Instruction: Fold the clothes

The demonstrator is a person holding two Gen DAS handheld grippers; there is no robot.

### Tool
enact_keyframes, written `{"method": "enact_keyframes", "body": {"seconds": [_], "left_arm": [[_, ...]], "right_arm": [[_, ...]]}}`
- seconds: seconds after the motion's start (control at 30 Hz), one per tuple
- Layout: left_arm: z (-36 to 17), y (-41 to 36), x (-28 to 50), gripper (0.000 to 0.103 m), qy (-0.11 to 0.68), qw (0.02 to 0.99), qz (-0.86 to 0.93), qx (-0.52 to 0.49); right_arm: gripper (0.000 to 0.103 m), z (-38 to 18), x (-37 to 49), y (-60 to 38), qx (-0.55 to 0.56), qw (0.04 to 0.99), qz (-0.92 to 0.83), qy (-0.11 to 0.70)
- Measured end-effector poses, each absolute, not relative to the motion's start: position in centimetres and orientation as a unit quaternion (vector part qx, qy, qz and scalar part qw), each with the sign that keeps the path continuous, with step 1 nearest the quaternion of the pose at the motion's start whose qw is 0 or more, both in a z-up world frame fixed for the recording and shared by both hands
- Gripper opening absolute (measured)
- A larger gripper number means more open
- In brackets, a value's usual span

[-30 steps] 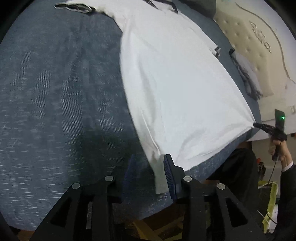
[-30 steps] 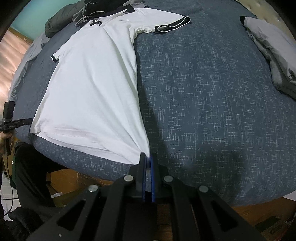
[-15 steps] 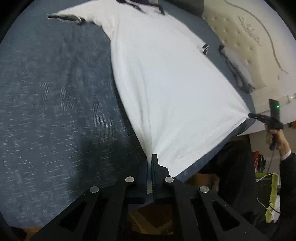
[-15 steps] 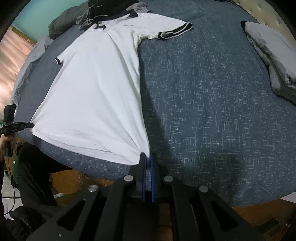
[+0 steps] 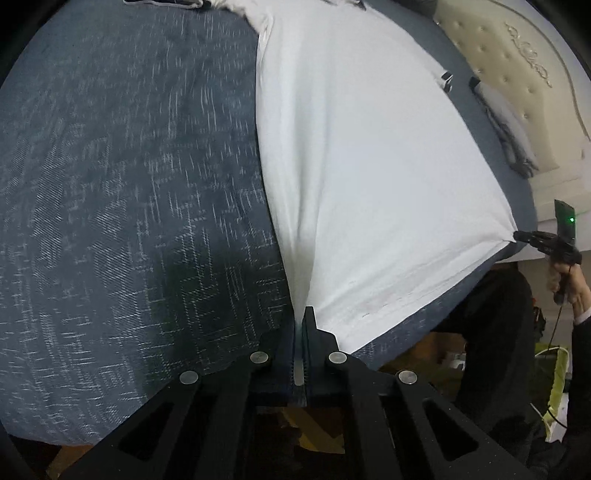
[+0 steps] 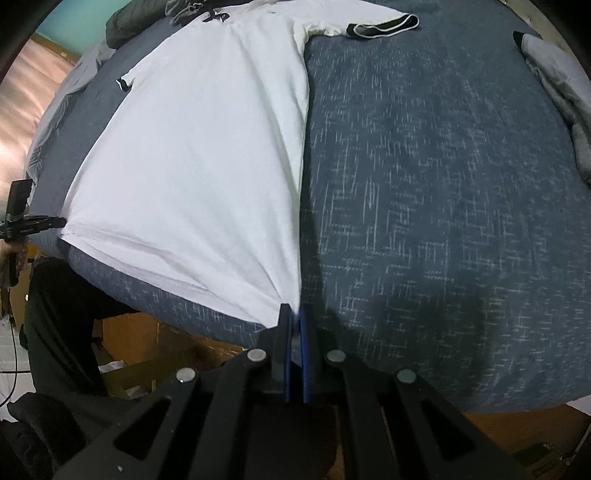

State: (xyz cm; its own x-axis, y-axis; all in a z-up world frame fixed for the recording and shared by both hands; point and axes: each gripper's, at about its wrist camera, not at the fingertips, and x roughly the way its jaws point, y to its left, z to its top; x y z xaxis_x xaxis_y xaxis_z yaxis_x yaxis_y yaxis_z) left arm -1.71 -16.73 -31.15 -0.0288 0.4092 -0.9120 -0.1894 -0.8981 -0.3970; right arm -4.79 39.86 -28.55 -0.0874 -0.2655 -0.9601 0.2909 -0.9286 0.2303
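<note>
A white T-shirt (image 5: 369,155) with dark-trimmed sleeves lies spread on a blue-grey bedspread (image 5: 122,192), its hem at the bed's near edge. My left gripper (image 5: 300,314) is shut on one hem corner, the cloth pulled taut into its jaws. My right gripper (image 6: 293,312) is shut on the other hem corner of the T-shirt (image 6: 199,155). Each wrist view shows the other gripper pinching the far corner: the right gripper (image 5: 519,235) in the left wrist view, the left gripper (image 6: 61,222) in the right wrist view. The hem stretches between them.
Folded grey clothes (image 6: 554,85) lie on the bed near the cream tufted headboard (image 5: 517,66). Dark garments (image 6: 129,22) are heaped beyond the shirt's collar. The person's dark trousers (image 6: 62,314) stand against the bed edge, with a wooden floor (image 6: 155,343) below.
The left gripper, open around the hem corner a second ago, has shut on it. Both grippers have pulled the hem taut and the shirt looks closer in both views.
</note>
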Motion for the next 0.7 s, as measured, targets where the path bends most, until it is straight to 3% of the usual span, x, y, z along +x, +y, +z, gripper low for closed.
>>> {"method": "enact_keyframes", "body": {"seconds": [0.23, 0.4, 0.53, 0.7], "left_arm": [[-31.2, -17.2, -2.0, 0.005, -0.095, 0.214, 0.708, -0.666], [-29.4, -18.4, -2.5, 0.009, -0.106, 0.214, 0.721, -0.651], [-27.6, -18.7, -3.5, 0.01, -0.112, 0.214, 0.735, -0.633], [-26.7, -17.1, -4.4, 0.01, -0.098, 0.24, 0.734, -0.627]], "right_arm": [[0.007, -26.7, -5.1, 39.8, 0.618, 0.212, -0.757, 0.012], [0.029, -25.5, -6.1, 41.6, 0.611, 0.212, -0.762, -0.033], [0.03, -25.3, -6.9, 42.2, 0.603, 0.182, -0.775, -0.052], [0.03, -25.6, -6.1, 39.5, 0.6, 0.225, -0.767, -0.019]]}}
